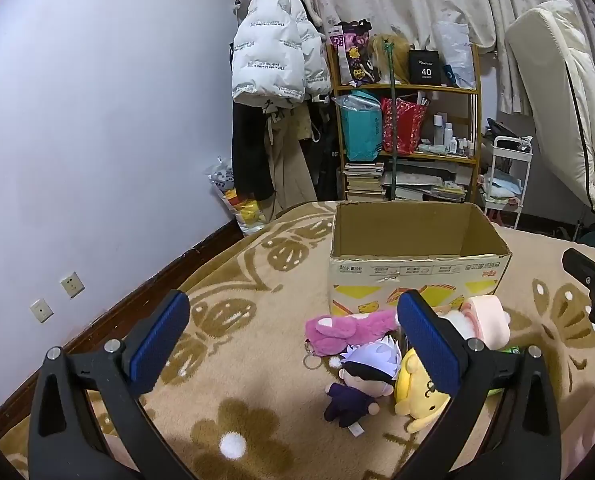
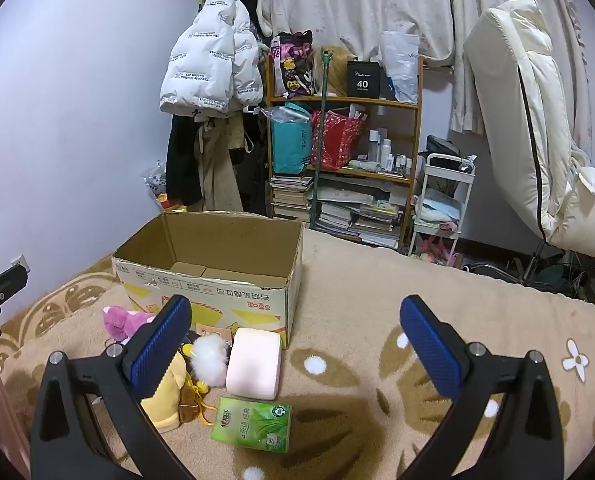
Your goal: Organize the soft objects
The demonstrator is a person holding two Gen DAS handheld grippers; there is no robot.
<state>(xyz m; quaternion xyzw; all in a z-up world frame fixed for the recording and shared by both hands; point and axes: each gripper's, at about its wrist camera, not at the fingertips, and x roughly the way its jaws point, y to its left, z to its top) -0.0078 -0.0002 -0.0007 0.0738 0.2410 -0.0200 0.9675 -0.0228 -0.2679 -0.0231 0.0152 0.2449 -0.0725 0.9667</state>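
Observation:
An empty open cardboard box [image 1: 417, 276] [image 2: 209, 292] stands on the patterned blanket. In front of it lies a heap of soft things: a pink plush [image 1: 349, 330] [image 2: 123, 320], a doll in dark clothes [image 1: 357, 394], a yellow plush [image 1: 417, 400] [image 2: 165, 400], a white pompom [image 2: 209, 356], a pale pink block [image 1: 487, 322] [image 2: 253, 362] and a green tissue pack [image 2: 253, 424]. My left gripper [image 1: 293, 340] hangs open above the blanket, left of the heap. My right gripper [image 2: 295, 344] is open too, just right of the heap, holding nothing.
The blanket [image 2: 377, 312] covers a bed whose far edge runs behind the box. Beyond it stand a cluttered wooden shelf [image 1: 409, 120], hanging coats [image 1: 273, 56], a white cart [image 2: 441, 208] and a folded mattress [image 2: 529, 120]. The right gripper's body [image 1: 593, 288] shows at the left wrist view's right edge.

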